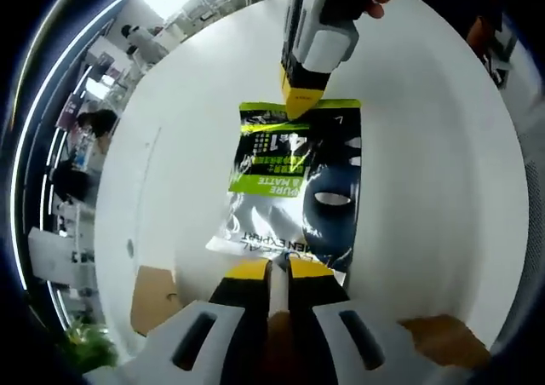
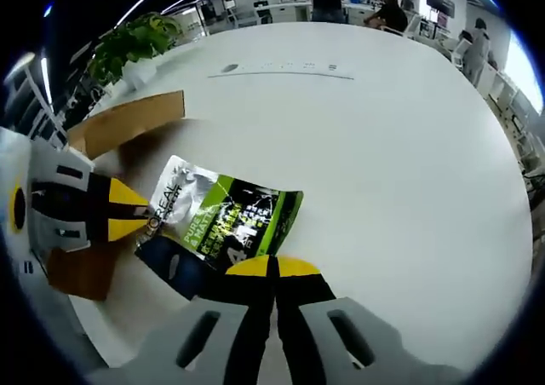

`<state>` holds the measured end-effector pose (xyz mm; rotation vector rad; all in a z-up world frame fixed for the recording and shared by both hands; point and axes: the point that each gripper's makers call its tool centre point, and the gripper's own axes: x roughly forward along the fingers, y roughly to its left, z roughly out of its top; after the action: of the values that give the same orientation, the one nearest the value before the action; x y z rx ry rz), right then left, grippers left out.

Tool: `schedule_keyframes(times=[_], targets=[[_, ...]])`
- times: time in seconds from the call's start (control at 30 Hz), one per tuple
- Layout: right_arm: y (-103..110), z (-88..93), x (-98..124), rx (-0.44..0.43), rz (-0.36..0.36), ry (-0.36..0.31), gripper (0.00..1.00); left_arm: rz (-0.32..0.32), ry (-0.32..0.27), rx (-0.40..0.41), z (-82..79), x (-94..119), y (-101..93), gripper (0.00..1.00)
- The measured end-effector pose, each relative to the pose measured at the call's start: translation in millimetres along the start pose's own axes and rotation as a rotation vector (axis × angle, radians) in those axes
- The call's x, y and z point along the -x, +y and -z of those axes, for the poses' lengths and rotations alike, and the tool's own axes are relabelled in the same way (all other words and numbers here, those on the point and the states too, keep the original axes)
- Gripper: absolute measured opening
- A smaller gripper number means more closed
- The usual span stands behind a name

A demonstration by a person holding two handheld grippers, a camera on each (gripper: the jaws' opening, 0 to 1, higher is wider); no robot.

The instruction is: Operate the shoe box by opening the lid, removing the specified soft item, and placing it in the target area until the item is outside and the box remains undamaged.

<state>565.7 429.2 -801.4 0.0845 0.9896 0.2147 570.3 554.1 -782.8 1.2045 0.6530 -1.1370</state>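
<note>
A soft silver, green and dark blue pouch (image 1: 294, 193) hangs over the white table (image 1: 434, 163), stretched between both grippers. My left gripper (image 1: 278, 270) is shut on its near silver edge. My right gripper (image 1: 298, 104) comes in from the top of the left gripper view, pinching the green far edge. In the right gripper view the pouch (image 2: 221, 223) lies across the middle, my right gripper (image 2: 274, 267) is shut on its green end, and the left gripper (image 2: 128, 210) holds the silver end. Brown cardboard of the shoe box (image 2: 128, 121) lies behind it.
Brown cardboard parts (image 1: 153, 295) (image 1: 443, 334) show below the pouch on either side of my left gripper. A potted plant (image 2: 128, 44) stands at the table's far edge. People and desks are beyond it. Bare white table (image 2: 400, 146) stretches to the right.
</note>
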Motion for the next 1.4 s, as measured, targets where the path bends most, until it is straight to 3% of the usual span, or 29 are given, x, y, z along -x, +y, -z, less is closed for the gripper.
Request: schedule_keyframes(times=[0.2, 0.67, 0.9, 1.4], targets=[[-1, -0.9, -1, 0.001, 0.004, -0.001, 0.0, 0.009, -0.024, 0.031, -3.0, 10, 1.9, 0.08], [-1, 1.9, 1, 0.045, 0.001, -0.002, 0.01, 0.032, -0.134, 0.21, -19.3, 42, 5.5, 0.13], [-7, -4.4, 5, 0.135, 0.025, -0.034, 0.05, 0.033, -0.183, 0.291, -19.0, 60, 10.0, 0.14], [-2, -13.3, 44, 0.248, 0.026, -0.103, 0.21, 0.033, -0.268, 0.446, -7.0, 94, 15.7, 0.18]])
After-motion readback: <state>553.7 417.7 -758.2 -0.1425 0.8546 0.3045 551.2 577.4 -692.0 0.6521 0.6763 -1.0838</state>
